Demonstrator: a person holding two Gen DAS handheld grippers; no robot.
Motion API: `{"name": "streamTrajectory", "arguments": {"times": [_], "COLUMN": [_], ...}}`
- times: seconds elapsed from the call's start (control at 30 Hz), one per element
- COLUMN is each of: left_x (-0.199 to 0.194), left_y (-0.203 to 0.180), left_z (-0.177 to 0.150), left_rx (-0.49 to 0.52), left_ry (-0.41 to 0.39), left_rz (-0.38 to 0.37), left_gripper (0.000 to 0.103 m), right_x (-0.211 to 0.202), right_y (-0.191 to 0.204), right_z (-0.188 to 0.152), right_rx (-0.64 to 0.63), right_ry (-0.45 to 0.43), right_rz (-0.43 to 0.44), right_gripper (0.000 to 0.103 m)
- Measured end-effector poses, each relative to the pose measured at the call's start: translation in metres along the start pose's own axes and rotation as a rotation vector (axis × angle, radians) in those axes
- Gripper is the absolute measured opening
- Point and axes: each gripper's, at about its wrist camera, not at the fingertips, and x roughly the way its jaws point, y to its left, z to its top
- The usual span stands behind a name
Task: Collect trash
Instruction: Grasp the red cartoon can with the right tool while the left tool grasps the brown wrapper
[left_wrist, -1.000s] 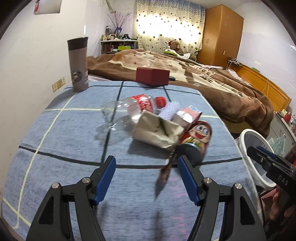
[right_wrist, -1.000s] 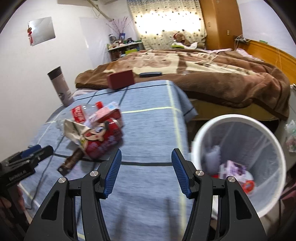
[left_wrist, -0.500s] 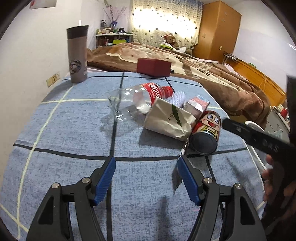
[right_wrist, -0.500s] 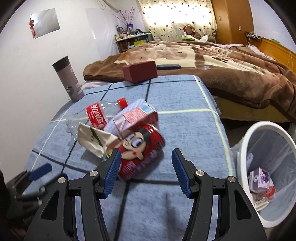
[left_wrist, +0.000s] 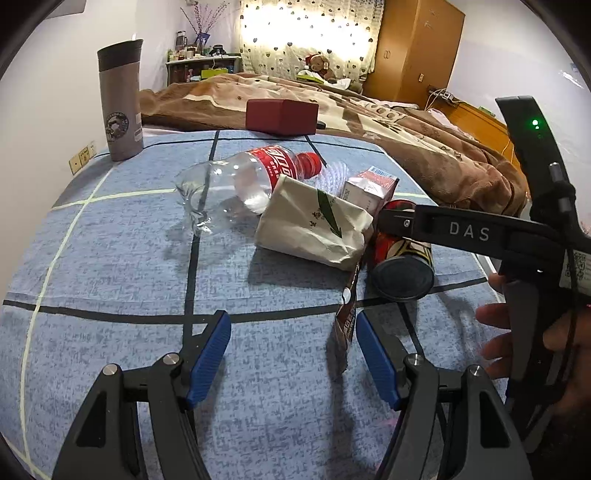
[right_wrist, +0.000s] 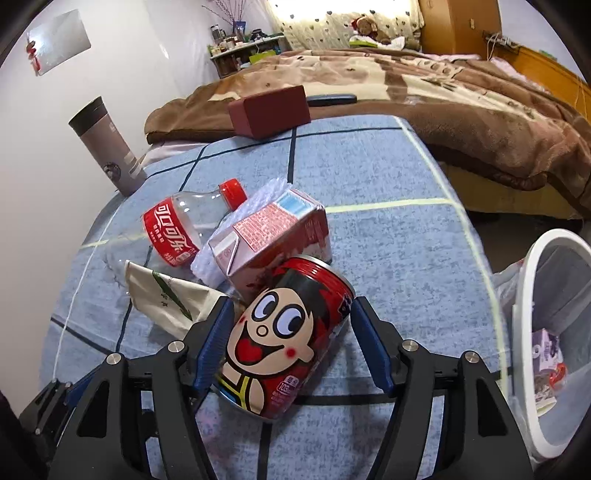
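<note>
Now the right gripper (right_wrist: 291, 347) stands wide open with the can (right_wrist: 286, 339) between its jaws; the left gripper (left_wrist: 293, 349) gapes empty, a wrapper (left_wrist: 345, 325) just inside its right jaw.

Daylight is glowing through a heart-patterned curtain (left_wrist: 306, 33) at the far end of the room. A wooden wardrobe (left_wrist: 417, 51) is standing beside it against a pale wall. A brown blanket (right_wrist: 424, 96) is lying across the bed (left_wrist: 476, 122), and a cluttered shelf (right_wrist: 243, 48) is sitting near the curtain. A blue checked cloth (left_wrist: 110, 258) is covering the table, its far edge meeting the bed.
</note>
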Motion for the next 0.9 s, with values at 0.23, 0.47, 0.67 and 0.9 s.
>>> {"name": "streamTrajectory", "arguments": {"times": [0.23, 0.47, 0.67, 0.9], "left_x": [0.011, 0.022, 0.027, 0.038], "left_y": [-0.007, -0.021, -0.027, -0.038], "left_z": [0.003, 0.007, 0.012, 0.011], "left_rx": [0.030, 0.085, 0.098, 0.145], "left_ry": [0.033, 0.054, 0.057, 0.088], "left_rz": [-0.030, -0.037, -0.026, -0.033], "left_gripper": [0.072, 0.072, 0.069, 0.052], "right_x": [-0.004, -0.013, -0.019, -0.020], "right_y": [0.001, -0.012, -0.018, -0.024], "right_z": [-0.010, -0.016, -0.017, -0.016], "right_rx": [-0.109, -0.120, -0.137, -0.127], "right_ry": [0.026, 0.012, -0.025, -0.064], "right_rz": [-0.084, -0.107, -0.107, -0.047], "right_gripper": [0.067, 0.067, 0.067, 0.067]}}
